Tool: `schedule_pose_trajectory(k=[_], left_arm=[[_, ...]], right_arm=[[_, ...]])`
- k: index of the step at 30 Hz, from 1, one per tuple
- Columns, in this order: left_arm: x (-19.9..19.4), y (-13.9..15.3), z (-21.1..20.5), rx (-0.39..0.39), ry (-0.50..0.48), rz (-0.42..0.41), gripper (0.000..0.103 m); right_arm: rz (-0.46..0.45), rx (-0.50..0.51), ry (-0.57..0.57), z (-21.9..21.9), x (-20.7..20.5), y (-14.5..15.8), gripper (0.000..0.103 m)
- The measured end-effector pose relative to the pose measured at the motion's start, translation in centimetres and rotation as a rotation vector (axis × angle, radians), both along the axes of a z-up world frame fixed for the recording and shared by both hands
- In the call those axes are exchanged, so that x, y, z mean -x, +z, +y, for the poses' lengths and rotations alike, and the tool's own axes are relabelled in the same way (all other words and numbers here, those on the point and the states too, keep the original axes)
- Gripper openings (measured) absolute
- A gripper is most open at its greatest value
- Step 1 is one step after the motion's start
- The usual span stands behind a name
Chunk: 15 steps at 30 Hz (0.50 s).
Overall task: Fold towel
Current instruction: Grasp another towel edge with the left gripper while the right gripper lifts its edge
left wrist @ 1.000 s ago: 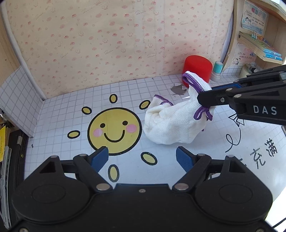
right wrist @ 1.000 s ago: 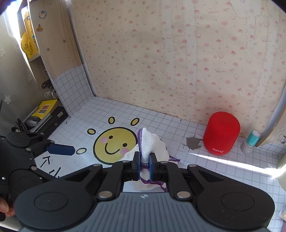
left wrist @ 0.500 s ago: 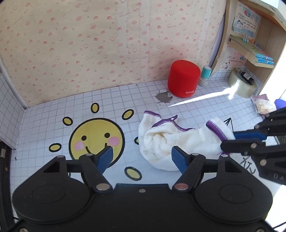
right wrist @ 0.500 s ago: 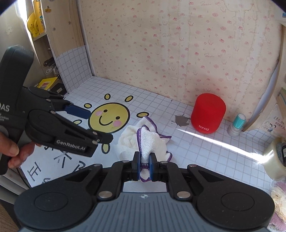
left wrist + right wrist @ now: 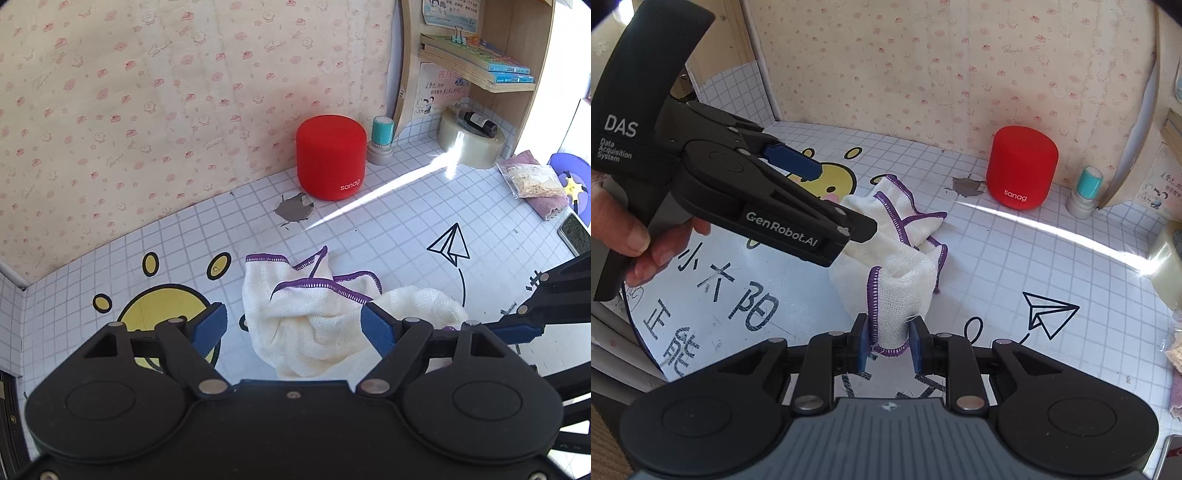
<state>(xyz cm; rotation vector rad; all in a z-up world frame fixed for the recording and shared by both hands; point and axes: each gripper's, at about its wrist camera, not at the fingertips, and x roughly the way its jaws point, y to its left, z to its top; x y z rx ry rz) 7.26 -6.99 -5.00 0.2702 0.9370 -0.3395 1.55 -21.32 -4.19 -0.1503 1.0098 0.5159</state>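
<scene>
Crumpled cream woven towel with purple stitched edging (image 5: 295, 325) lies on the white grid-pattern tabletop (image 5: 388, 229), near the red cylindrical speaker (image 5: 331, 157). Right gripper (image 5: 888, 343) pinches its purple-hemmed corner; left gripper (image 5: 291, 328) is spread wide over the bunched cloth.

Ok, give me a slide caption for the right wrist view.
Right gripper pinches a corner of the crumpled towel; open left gripper hovers above it.
</scene>
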Motion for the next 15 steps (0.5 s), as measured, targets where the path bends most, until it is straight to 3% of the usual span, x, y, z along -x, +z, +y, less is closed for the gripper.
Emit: schedule_pose_trajectory(k=[9,12,15], left_arm=[[-2.5,-1.7,0.0,0.084,-0.016,0.129,0.079],[-2.3,-2.1,-0.3,0.077,-0.031,0.145,0.073],[-2.0,-2.4,-0.5,0.059,-0.038,0.164,0.053]], right_arm=[[0.008,-0.013,-0.049,-1.1,0.1,-0.7,0.022],[0.013,-0.01,-0.059,-0.8,-0.4,-0.9,0.022],[0.012,-0.006,-0.064,-0.8,-0.4,-1.0,0.022]])
